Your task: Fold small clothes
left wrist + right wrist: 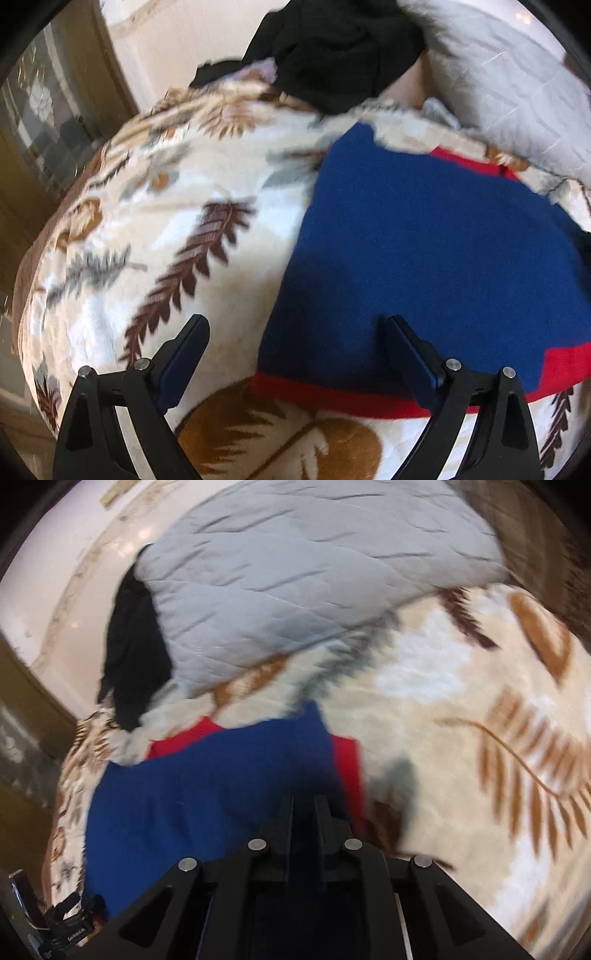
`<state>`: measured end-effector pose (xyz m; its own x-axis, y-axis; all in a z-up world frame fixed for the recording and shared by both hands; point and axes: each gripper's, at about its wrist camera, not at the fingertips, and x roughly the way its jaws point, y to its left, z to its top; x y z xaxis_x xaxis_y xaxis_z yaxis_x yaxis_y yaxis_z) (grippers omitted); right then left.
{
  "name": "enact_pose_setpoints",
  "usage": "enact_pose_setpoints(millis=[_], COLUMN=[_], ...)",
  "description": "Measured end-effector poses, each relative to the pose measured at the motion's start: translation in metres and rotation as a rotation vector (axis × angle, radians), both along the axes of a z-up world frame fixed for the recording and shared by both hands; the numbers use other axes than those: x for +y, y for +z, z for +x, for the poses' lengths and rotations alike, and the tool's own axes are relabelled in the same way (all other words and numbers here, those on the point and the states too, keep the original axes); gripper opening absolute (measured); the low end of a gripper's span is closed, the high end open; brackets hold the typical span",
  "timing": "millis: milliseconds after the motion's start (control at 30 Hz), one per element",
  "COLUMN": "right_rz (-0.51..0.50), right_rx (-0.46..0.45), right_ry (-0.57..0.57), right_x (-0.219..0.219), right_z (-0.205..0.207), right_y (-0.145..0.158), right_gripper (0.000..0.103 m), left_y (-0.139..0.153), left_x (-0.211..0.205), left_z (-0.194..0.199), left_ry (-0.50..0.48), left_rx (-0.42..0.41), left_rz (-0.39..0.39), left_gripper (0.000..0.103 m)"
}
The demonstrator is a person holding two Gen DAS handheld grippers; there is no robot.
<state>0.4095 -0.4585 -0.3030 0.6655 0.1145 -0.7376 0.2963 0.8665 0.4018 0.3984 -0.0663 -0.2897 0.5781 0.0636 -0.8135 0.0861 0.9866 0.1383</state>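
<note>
Blue with red trim, 1 garment point(424, 266) lies flat on the leaf-print blanket point(155, 206). 1 black garment point(332, 51) sits beside 1 grey pillow point(295, 572). Left claw point(295, 354) gapes wide; right claw point(303, 808) is pinched together above the blue cloth.

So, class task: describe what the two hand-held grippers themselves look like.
Both are matte black plastic. The left gripper has two flat, tapering fingers with dark blue pads, triangular cut-outs in its frame and round silver pins. The right gripper shows the same black frame, cut-outs and silver pins.
</note>
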Motion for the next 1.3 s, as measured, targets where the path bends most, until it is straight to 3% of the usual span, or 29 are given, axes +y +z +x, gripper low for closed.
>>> enact_pose_setpoints(millis=[67, 167, 300, 367, 467, 533, 567, 633, 700, 867, 967, 1000, 1100, 1300], right_rz=[0.016, 0.029, -0.02, -0.013, -0.007, 0.019, 0.058, 0.116, 0.134, 0.147, 0.197, 0.231, 0.303, 0.385], right_rx=[0.014, 0.088, 0.066, 0.039, 0.013, 0.03, 0.043, 0.112, 0.146, 0.084, 0.031, 0.022, 0.023, -0.018], right_ry=[0.054, 0.084, 0.028, 0.0, 0.074, 0.13, 0.149, 0.17, 0.168, 0.146, 0.145, 0.138, 0.09, 0.066], right_x=[0.007, 0.012, 0.006, 0.004, 0.021, 0.037, 0.043, 0.051, 0.053, 0.056, 0.055, 0.052, 0.047, 0.037], right_z=[0.017, 0.044, 0.048, 0.04, 0.024, 0.012, 0.007, 0.001, -0.007, -0.045, -0.067, -0.074, -0.097, -0.128], right_y=[-0.001, -0.021, -0.014, -0.004, 0.011, 0.012, 0.009, -0.005, -0.016, 0.002, 0.012, 0.011, 0.006, 0.005], right_gripper=[0.014, 0.013, 0.013, 0.016, 0.016, 0.016, 0.016, 0.026, 0.027, 0.027, 0.028, 0.032, 0.071, 0.07], left_y=[-0.002, -0.021, -0.015, -0.01, -0.007, -0.012, -0.016, -0.019, -0.015, -0.004, -0.003, -0.002, -0.001, 0.005], left_x=[-0.006, -0.013, -0.013, -0.011, -0.006, -0.002, 0.002, 0.008, 0.012, 0.02, 0.027, 0.027, 0.032, 0.03], left_z=[0.001, 0.008, 0.009, 0.005, 0.004, 0.004, 0.005, 0.005, 0.003, -0.006, -0.012, -0.015, -0.026, -0.047], left_ry=[-0.016, -0.013, -0.019, -0.007, 0.002, 0.017, 0.019, 0.028, 0.034, 0.041, 0.046, 0.044, 0.029, -0.01], left_rx=[-0.005, 0.06, 0.043, 0.027, 0.029, 0.049, 0.076, 0.107, 0.11, 0.084, 0.108, 0.12, 0.126, 0.115], left_rz=[0.032, 0.102, 0.088, 0.081, 0.074, 0.105, 0.097, 0.052, 0.036, 0.021, -0.04, -0.065, -0.116, -0.137], left_gripper=[0.097, 0.097, 0.097, 0.097, 0.097, 0.097, 0.097, 0.097, 0.097, 0.097, 0.097, 0.096, 0.097, 0.097])
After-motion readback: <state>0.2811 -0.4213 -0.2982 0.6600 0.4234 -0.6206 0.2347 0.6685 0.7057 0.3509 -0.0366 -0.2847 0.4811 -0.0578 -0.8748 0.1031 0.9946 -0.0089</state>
